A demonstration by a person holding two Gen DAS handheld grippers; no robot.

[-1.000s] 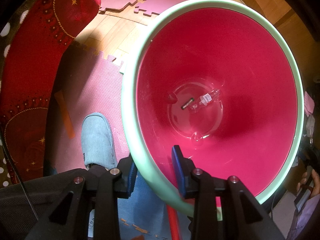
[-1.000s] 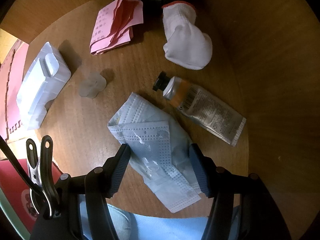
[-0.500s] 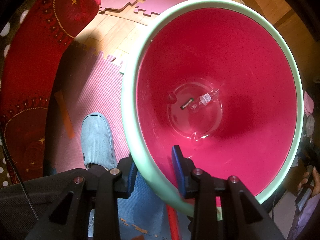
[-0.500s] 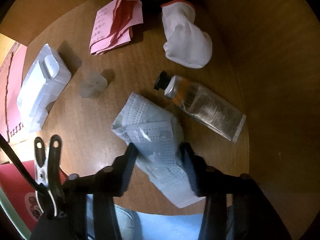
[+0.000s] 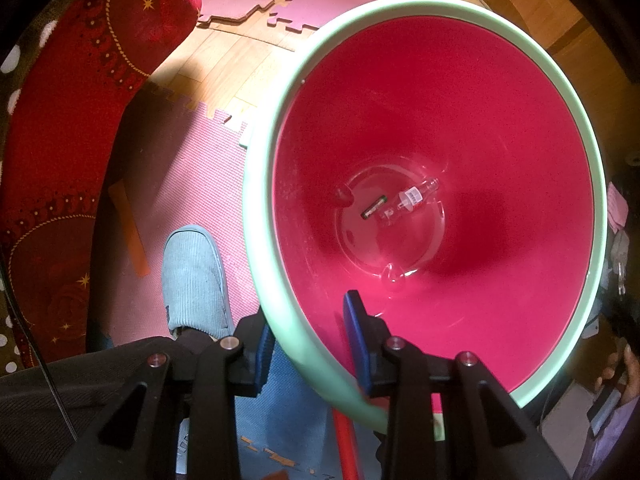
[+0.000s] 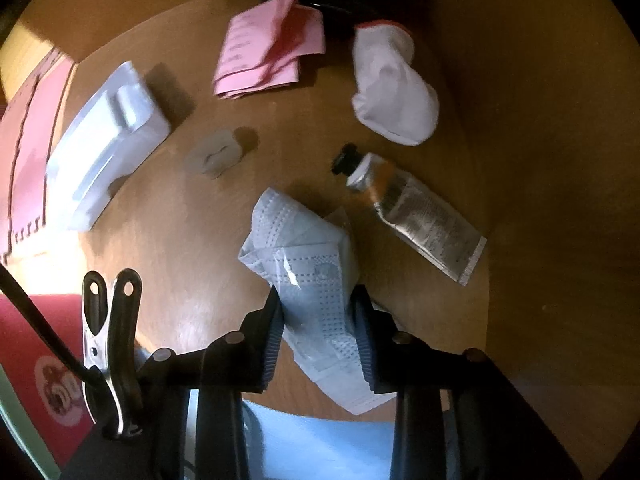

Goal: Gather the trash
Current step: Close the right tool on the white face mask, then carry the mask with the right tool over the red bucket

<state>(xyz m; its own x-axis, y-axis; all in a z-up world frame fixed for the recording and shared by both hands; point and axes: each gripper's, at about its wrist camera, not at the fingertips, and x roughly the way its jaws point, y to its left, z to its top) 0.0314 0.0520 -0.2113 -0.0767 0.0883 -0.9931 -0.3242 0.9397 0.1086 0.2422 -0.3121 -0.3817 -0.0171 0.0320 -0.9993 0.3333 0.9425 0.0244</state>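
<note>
Two hand-held tools point straight down. The right tool [image 6: 318, 316] straddles a crumpled pale-blue face mask [image 6: 306, 276] lying on the round wooden surface [image 6: 172, 280]. Its jaws are closing, each pad against a side of the mask. The mask's long axis runs away from the tool, toward a squeezed tube [image 6: 416, 216] just beyond. The left tool [image 5: 308, 344] is clamped on the pale-green rim of a red bin [image 5: 480, 128], one pad inside, one outside. The bin stands on the floor beside the surface, so the mask likely travels left to it.
</note>
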